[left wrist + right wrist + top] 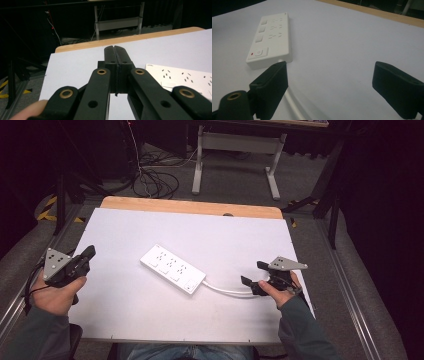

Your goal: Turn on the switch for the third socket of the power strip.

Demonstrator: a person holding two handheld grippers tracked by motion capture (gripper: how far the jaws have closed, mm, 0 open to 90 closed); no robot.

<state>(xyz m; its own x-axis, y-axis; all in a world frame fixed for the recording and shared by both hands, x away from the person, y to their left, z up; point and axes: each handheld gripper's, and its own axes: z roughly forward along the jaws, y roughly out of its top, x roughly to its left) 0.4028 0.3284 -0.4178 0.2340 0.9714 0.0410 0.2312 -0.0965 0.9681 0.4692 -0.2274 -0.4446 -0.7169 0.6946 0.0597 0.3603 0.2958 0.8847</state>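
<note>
One white counter (125, 310) carries everything, its wooden far edge showing beyond the sheet. Near its middle lies a white power strip (172, 268), set at a slant, three socket groups in a row and a switch at the end nearer the right hand. From that end a white cord (227, 290) runs along the counter toward the right tongs (254, 276), which stand wide open; in the right gripper view the cord passes close by one jaw, though whether it touches is hard to judge. At the counter's left edge the left tongs (89, 253) are pressed together with nothing between them, well apart from the strip.
</note>
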